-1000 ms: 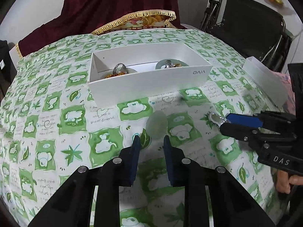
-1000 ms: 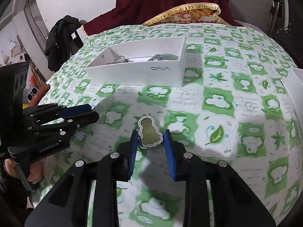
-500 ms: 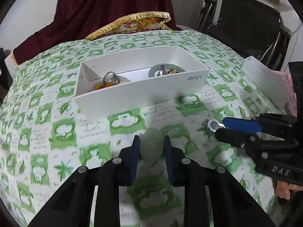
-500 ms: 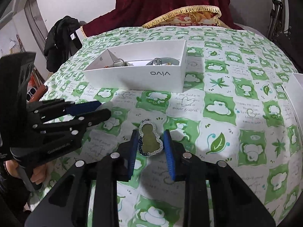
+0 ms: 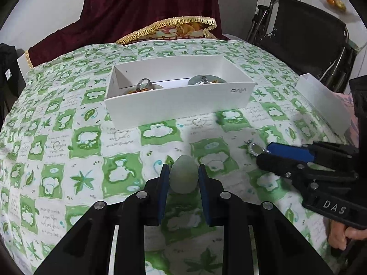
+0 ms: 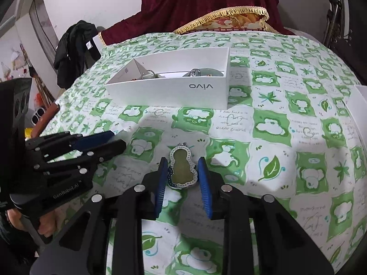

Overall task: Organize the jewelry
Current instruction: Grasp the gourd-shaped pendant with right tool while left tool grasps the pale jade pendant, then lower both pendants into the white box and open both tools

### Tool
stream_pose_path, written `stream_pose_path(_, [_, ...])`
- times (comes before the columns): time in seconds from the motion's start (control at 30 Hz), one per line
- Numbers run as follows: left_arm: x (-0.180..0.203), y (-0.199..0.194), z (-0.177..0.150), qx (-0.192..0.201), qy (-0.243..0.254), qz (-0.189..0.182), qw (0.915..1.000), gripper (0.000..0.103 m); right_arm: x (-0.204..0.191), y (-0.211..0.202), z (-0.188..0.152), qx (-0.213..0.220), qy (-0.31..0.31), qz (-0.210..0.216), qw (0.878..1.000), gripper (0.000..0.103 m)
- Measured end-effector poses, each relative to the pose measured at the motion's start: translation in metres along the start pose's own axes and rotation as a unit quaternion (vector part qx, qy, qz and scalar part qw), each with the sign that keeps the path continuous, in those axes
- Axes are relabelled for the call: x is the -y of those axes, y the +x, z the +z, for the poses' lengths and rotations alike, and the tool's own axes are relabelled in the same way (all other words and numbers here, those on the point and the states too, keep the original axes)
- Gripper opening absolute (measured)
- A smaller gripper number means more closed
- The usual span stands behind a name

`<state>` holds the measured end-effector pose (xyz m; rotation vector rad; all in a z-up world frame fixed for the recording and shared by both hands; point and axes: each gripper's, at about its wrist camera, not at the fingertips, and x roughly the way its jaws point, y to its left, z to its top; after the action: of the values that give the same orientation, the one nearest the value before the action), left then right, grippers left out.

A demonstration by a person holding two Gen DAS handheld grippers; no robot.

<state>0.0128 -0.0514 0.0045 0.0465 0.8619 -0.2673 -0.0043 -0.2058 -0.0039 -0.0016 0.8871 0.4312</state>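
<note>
While the right gripper point(image 6: 182, 176) keeps its fingers point(image 6: 160, 181) just apart around the gourd-shaped pendant point(image 6: 182, 168), the left gripper point(image 5: 182, 180) has moved up from a second ago — the pale green stone point(image 5: 184, 174) that lay ahead of its fingers point(image 5: 163, 183) now sits between them, apparently clamped, though contact is hard to confirm. That suggests both pieces are secured, or nearly so, and ready for carrying. Farther ahead of both on the cloth-covered worktop point(image 5: 68, 137), the white box point(image 5: 179, 102) — already holding rings and other pieces — looks like the destination.
</note>
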Motion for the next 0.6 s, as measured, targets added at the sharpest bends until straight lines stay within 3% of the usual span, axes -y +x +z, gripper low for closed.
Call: stream_pose_path(0.6, [0.006, -0.028, 0.010, 0.041, 0.008, 0.018, 0.9990, 0.026, -0.006, -0.022, 0.001, 0.034, 0.011, 0.013, 0.999, 0.026])
